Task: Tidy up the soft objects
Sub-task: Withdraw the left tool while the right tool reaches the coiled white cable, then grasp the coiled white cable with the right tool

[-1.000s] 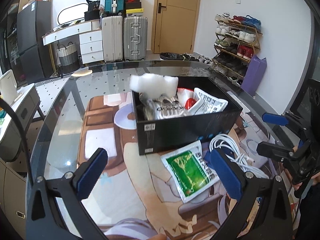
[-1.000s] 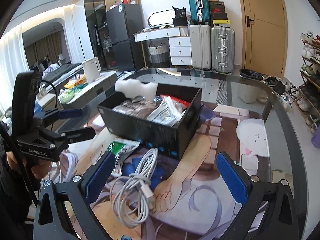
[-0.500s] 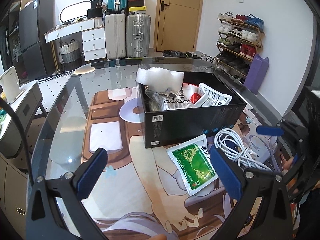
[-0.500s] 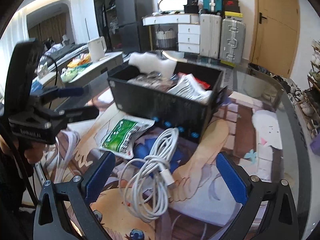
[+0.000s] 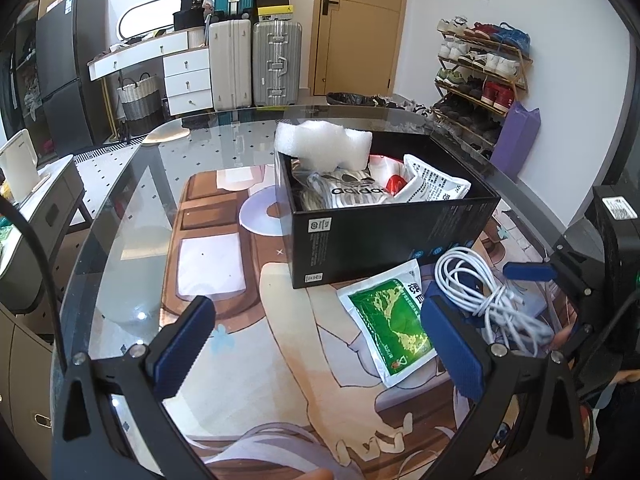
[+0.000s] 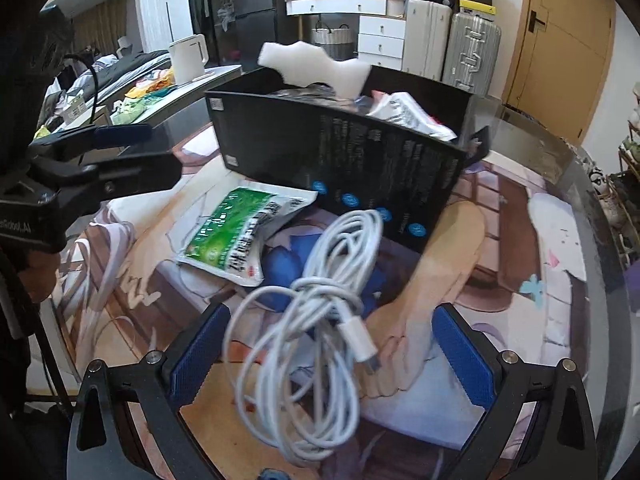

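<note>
Lying coiled on the tabletop (image 5: 120, 240) just in front of the black box (image 5: 392, 236), the white cable (image 6: 316, 312) sits between the wide-apart jaws of the right gripper (image 6: 328, 348), with the green packet (image 6: 240, 232) touching the box's lower edge beside it. The left gripper (image 5: 320, 344), jaws also apart and empty, hangs over bare printed mat left of the packet. White foam (image 5: 324, 146) pokes above the box's far rim.

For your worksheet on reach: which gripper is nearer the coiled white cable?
Right. The right gripper has the white cable between its open fingers; the left gripper hovers beside it, nearer the green packet.
</note>
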The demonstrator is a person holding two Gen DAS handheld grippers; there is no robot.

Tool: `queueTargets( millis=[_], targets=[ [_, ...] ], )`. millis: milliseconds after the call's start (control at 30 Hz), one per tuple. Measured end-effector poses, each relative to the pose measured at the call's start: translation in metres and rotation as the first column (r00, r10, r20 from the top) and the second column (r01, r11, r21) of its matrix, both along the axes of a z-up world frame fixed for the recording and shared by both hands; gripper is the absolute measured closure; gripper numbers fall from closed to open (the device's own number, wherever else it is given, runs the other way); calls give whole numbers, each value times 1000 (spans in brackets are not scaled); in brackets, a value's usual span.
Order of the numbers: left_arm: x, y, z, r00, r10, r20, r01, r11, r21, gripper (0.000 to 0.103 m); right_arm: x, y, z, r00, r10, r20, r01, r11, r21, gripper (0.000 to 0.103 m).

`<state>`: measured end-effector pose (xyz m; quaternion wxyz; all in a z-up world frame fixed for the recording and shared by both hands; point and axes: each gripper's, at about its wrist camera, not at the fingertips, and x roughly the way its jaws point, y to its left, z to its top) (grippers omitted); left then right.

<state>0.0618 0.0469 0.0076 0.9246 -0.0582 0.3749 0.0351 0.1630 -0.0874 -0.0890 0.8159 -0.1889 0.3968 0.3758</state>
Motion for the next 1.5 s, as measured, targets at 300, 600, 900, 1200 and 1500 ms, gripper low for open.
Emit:
queueTargets(
  millis=[300, 600, 900, 1200, 1500],
  targets=[
    [1, -1, -4, 1000, -6, -14, 6, 1000, 4, 0, 23, -29, 6, 997, -78, -9, 78, 996, 32, 1],
    [1, -1, -5, 1000, -8, -16, 8, 1000, 3, 0, 37, -43, 9, 986, -166, 15, 166, 986, 18, 1],
    [0, -3, -6, 1000, -12, -20, 13, 1000, 5, 0, 53, -78, 12, 962, -272, -11, 272, 962, 37, 1],
    [1, -5, -7, 1000, -14, -24, 14, 1000, 7, 0, 58, -83, 10, 947, -308, -90, 316, 944, 94, 1],
    [1, -7, -8, 999, -20, -27, 20, 1000, 7, 0, 58, -76, 6, 944, -312, -109, 324, 939, 112, 12]
  ],
)
